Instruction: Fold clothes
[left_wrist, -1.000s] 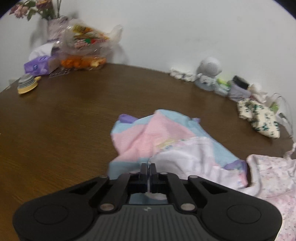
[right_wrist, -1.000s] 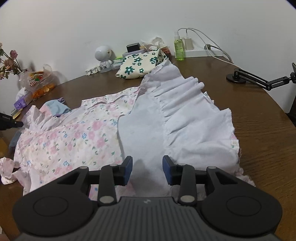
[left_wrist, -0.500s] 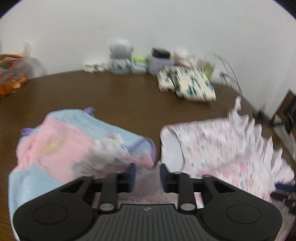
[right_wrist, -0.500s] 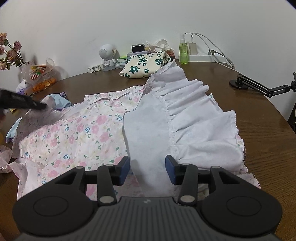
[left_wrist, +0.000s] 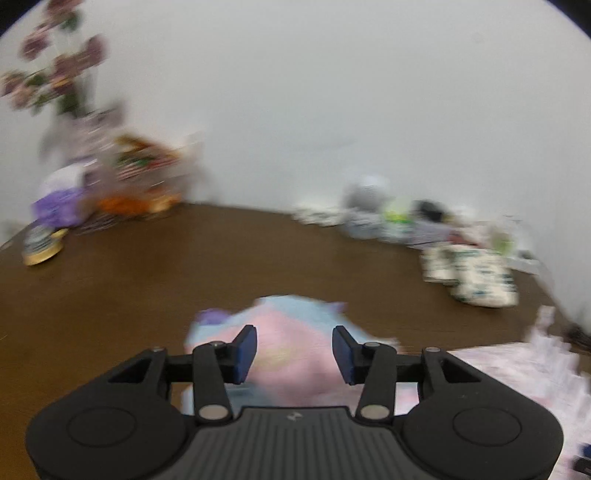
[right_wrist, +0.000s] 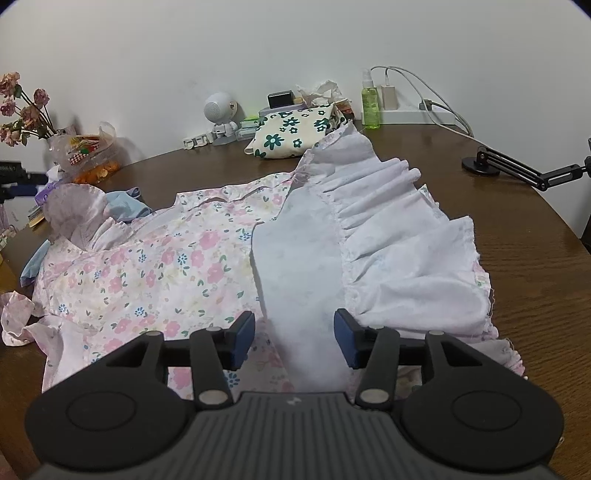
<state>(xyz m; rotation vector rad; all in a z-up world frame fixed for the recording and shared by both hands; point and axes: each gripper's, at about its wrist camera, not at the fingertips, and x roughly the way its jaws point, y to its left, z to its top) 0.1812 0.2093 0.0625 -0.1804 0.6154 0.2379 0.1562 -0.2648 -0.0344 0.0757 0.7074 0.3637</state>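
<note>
— Jaws? 
— Both apart, gripping nothing: left gripper (left_wrist: 294, 349), right gripper (right_wrist: 294, 334).
— Clothes? 
— Pink floral frilled dress (right_wrist: 155, 266) spreads mid-frame on the brown wooden counter (right_wrist: 535, 266), its white underside folded over at right; pink-and-blue garment (left_wrist: 291, 332) lies lower centre.

Left tongs (left_wrist: 294, 349), right tongs (right_wrist: 294, 343) — black bodies, blue pads, silver screws, ribbed grey centre.

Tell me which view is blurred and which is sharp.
Left wrist view: motion-blurred, the flowers and pink garment smeared, only the left gripper crisp. Right wrist view: sharp, the floral dress clear, edges bent by the fisheye.
</note>
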